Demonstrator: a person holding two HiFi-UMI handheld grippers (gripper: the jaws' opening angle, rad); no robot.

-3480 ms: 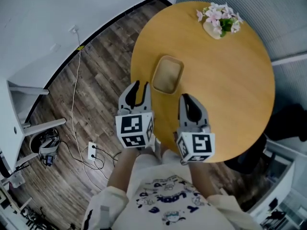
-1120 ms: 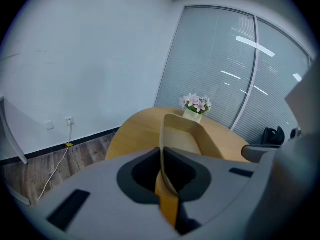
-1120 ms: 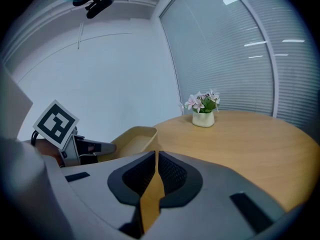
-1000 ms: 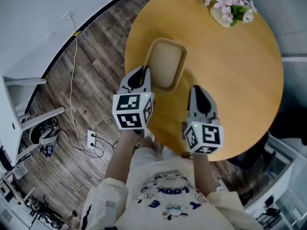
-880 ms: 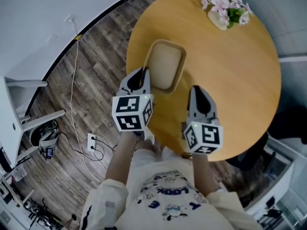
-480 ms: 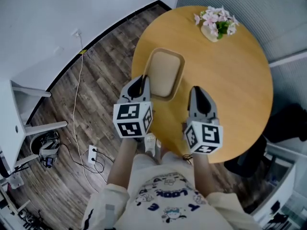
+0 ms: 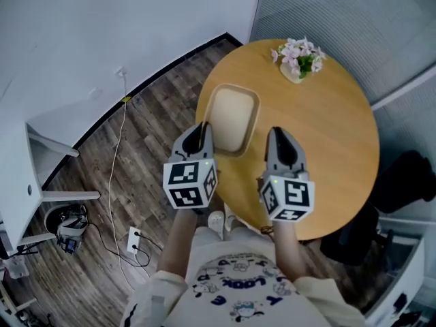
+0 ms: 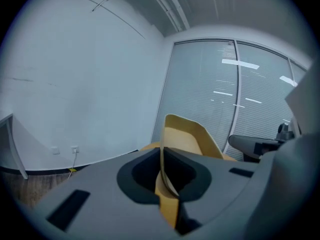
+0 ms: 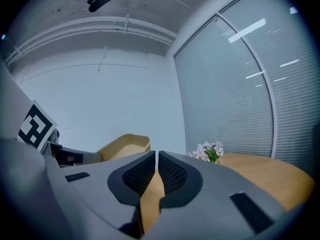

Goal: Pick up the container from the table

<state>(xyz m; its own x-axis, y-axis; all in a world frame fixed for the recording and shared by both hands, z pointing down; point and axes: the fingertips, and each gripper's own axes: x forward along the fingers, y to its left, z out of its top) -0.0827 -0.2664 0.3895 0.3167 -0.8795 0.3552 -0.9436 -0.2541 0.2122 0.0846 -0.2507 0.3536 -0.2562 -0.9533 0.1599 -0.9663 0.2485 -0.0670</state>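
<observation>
While the left gripper has its jaws clamped on the near rim of the tan container, apparently lifted over the table edge, the lift should go level and slow, the right gripper idle with jaws together on nothing.

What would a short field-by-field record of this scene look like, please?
container: tan, shallow, empty; appears raised off the table and tilted
left gripper: shut on the container's near rim
right gripper: jaws together, holding nothing, beside the container
table: round, wooden
flowers: pink, at the table's far side, apart from the container
floor: dark wood planks
</observation>
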